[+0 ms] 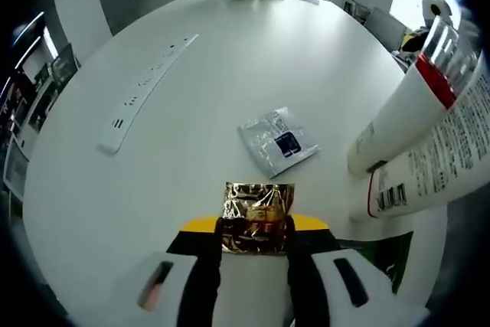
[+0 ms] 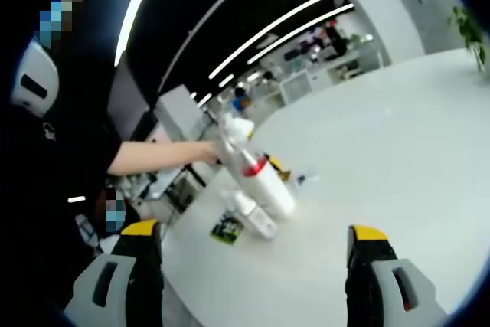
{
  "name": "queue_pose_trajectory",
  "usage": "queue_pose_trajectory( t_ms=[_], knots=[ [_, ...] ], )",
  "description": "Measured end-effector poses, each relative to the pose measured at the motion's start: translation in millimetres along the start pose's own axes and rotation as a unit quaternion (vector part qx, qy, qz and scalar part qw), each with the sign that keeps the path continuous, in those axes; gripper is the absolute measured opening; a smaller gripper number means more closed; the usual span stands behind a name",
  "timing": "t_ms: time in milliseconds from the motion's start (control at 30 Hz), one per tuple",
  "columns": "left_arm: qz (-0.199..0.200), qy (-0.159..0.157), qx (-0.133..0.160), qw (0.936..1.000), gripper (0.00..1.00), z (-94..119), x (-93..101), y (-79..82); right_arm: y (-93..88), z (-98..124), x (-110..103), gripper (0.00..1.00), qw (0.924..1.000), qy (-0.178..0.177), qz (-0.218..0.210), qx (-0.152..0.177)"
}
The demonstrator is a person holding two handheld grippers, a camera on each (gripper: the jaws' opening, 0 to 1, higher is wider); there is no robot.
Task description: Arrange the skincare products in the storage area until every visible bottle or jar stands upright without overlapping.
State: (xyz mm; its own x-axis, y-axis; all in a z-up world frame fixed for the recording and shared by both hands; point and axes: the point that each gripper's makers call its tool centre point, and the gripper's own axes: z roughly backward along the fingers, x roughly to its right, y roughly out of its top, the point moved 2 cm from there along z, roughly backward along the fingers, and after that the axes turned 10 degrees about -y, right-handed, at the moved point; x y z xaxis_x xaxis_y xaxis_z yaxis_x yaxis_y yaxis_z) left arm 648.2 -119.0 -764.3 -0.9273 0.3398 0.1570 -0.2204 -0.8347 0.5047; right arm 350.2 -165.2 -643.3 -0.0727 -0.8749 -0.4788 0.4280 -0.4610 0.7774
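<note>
Between the left gripper [image 1: 255, 237] jaws, a gold foil sachet [image 1: 258, 216] pinched; beyond it silver sachet [image 1: 277, 141] flat on white table [image 1: 230, 59], two white tubes [image 1: 429, 135] lying rightward. Right gripper [image 2: 253, 266] spread wide, holding nothing; tubes [image 2: 264, 185] far ahead

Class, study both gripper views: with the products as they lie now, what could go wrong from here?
1. The left tongs pinch a thin gold sachet by its edge; it could slip free.
2. Two white tubes lie tilted, apparently overlapping; nudging one may roll the other.
3. In the right gripper view the bottles sit near the table edge, where they could fall off.
</note>
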Motion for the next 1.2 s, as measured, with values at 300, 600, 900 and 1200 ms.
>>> queue_pose_trajectory(
  t_ms=[300, 600, 900, 1200],
  knots=[
    [0.003, 0.0, -0.017, 0.9999, 0.16, 0.9, -1.4, -11.9, 0.1, 0.4, -0.4, 0.99, 1.0, 0.0, -0.001, 0.001],
    [-0.084, -0.059, -0.005, 0.9947, 0.39, -1.0, 25.5, -0.8, 0.7, 0.7, 0.9, 0.99, 1.0, 0.0, -0.003, 0.001],
    [-0.15, -0.061, 0.008, 0.9868, 0.34, -15.0, 39.6, 18.2, 0.2, -2.8, -0.8, 0.99, 1.0, 0.003, 0.0, -0.005],
    [-0.175, -0.058, -0.009, 0.9829, 0.27, -22.5, 44.5, 19.2, -2.5, -2.2, 2.6, 0.99, 1.0, -0.001, -0.004, -0.008]
  ],
)
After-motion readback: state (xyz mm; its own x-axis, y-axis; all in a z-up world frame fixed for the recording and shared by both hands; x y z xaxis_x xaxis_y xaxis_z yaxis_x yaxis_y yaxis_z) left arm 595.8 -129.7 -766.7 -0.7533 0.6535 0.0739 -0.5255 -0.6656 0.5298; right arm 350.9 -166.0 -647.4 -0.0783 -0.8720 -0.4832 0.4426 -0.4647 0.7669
